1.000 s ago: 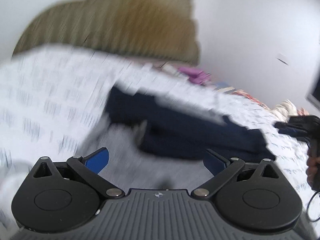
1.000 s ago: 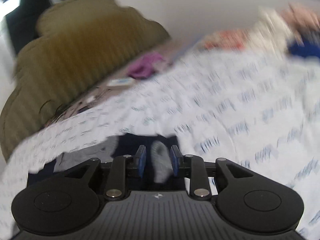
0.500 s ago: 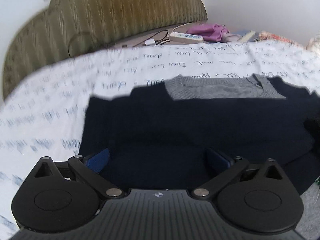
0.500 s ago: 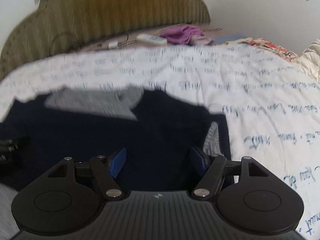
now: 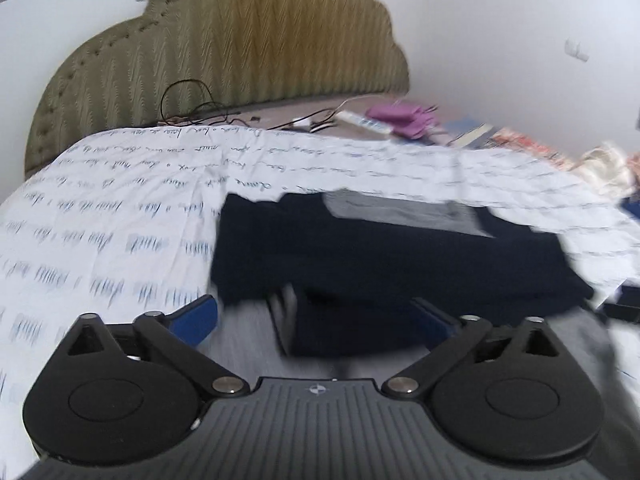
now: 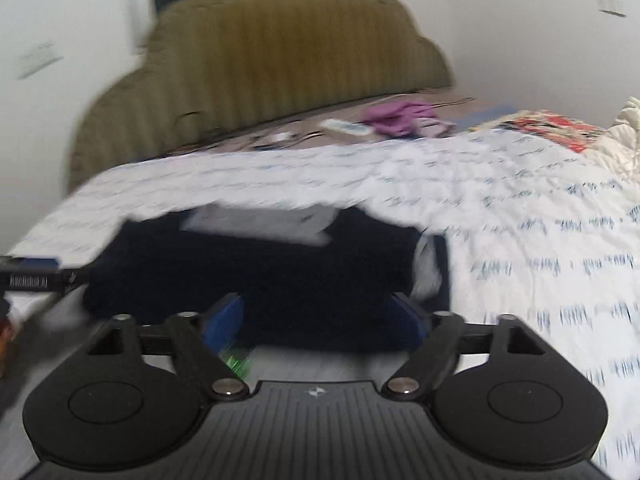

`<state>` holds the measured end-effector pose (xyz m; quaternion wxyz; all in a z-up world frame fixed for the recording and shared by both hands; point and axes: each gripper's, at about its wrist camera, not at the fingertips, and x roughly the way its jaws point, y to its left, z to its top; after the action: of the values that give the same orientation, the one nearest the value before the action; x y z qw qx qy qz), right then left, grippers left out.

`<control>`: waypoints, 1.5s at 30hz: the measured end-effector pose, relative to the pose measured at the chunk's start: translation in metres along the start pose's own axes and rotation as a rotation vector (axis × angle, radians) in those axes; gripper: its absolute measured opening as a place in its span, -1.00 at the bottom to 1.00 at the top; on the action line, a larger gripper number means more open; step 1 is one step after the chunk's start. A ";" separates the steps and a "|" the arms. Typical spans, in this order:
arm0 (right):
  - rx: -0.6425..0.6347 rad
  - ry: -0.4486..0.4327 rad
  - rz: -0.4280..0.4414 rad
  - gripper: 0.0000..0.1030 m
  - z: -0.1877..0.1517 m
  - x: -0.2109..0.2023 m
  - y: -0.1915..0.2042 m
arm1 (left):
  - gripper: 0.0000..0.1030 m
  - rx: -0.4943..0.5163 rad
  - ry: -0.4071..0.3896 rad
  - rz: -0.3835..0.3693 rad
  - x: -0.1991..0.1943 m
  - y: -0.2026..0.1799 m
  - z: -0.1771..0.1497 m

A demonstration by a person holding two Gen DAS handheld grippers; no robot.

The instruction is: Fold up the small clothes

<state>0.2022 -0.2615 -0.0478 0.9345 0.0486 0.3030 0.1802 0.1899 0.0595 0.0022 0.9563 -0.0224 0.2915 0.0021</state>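
Observation:
A dark navy garment (image 5: 384, 256) with a grey panel (image 5: 404, 214) at its far edge lies folded flat on the white bedspread (image 5: 120, 216). In the left wrist view my left gripper (image 5: 316, 314) hovers open just before the garment's near edge, with nothing between its blue pads. In the right wrist view the same navy garment (image 6: 272, 276) and its grey panel (image 6: 260, 222) fill the middle. My right gripper (image 6: 320, 312) stands over the near edge, its jaws opening wide, and nothing is pinched between them. The left gripper's tip (image 6: 32, 276) shows at the far left.
An olive padded headboard (image 5: 240, 60) rises behind the bed. Along it lie a black cable (image 5: 188, 96), a white power strip (image 5: 364, 122), a purple cloth (image 5: 404, 118) and books. More bedding (image 6: 624, 136) is piled at the right.
My right gripper let go of the grey cloth it pinched and its jaws spread wide. Both grippers drew back from the garment, which now lies folded on the bed.

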 end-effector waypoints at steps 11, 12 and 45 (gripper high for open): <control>-0.051 0.157 -0.065 0.68 -0.093 -0.037 0.031 | 1.00 0.156 0.151 -0.009 -0.052 -0.052 -0.109; -0.035 0.167 -0.073 0.69 -0.090 -0.041 0.031 | 0.96 0.149 0.160 -0.003 -0.055 -0.052 -0.107; 0.079 0.143 -0.266 0.99 -0.108 -0.038 0.072 | 1.00 0.047 0.159 0.086 -0.057 -0.048 -0.113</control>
<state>0.0879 -0.2107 -0.1004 0.9237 0.0318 0.3791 0.0456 0.0804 0.0071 -0.0576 0.9294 0.0124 0.3671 0.0348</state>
